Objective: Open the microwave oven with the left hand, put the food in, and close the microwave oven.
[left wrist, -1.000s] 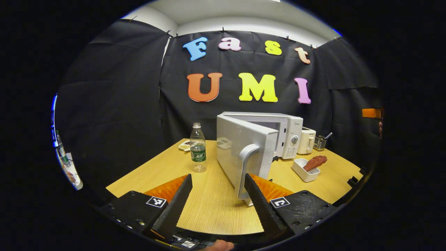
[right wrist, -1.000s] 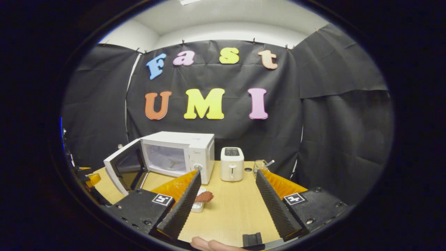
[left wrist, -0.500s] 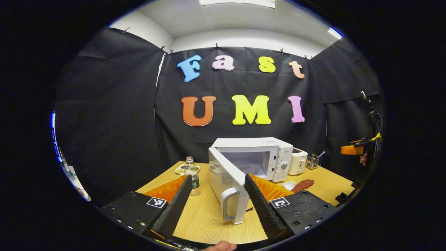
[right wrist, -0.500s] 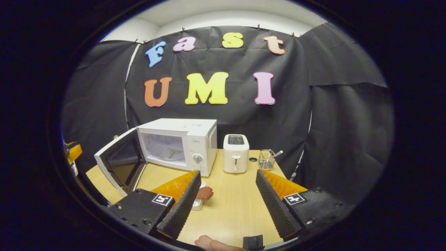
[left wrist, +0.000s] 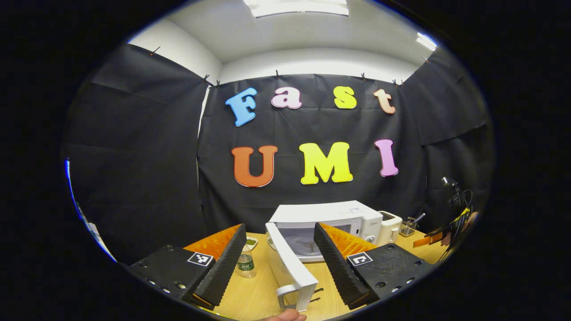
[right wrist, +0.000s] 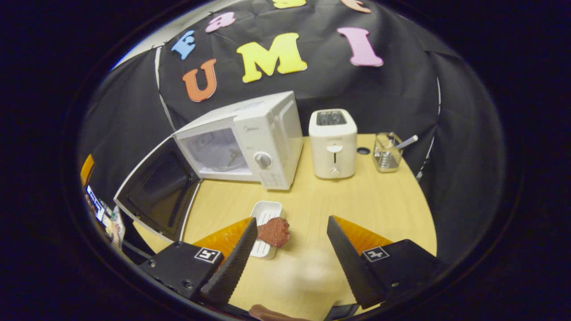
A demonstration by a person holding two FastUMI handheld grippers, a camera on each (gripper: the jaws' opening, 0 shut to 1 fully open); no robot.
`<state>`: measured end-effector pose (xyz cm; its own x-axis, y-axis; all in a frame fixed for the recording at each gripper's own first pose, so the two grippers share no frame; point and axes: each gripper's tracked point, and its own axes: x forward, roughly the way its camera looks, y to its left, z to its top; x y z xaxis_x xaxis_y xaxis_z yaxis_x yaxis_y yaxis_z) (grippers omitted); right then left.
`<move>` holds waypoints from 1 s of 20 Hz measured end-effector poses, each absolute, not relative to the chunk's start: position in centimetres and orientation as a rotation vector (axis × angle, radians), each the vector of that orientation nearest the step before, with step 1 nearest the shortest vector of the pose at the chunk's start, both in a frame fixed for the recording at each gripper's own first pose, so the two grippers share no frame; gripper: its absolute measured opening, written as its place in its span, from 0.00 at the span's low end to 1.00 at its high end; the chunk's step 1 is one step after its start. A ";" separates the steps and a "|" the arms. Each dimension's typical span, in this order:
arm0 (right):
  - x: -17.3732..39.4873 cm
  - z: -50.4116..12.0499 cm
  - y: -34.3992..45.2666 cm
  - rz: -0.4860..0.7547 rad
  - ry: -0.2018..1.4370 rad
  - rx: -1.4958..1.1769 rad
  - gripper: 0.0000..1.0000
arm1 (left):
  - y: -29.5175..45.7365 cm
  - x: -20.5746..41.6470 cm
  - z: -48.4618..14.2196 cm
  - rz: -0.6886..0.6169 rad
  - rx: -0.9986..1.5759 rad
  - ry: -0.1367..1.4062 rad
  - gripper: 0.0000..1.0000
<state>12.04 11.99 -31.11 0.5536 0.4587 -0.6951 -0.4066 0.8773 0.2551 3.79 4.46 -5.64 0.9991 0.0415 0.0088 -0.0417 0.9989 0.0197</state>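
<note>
Both grippers gape empty | microwave [right wrist: 250, 138] door open | food [right wrist: 273, 232] seemingly overhanging tray [right wrist: 266, 215]

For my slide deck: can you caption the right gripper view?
Open right gripper above the food on its tray, before a microwave with its door open.

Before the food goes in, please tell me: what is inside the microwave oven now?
Through the open door, the microwave oven cavity shows a pale turntable area with its hub. No food there; the cavity's near corners are hidden.
</note>
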 end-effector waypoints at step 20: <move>9.2 -33.3 14.6 0.720 0.997 0.284 0.11 | 3.0 3.4 -7.2 0.033 0.046 -0.005 0.93</move>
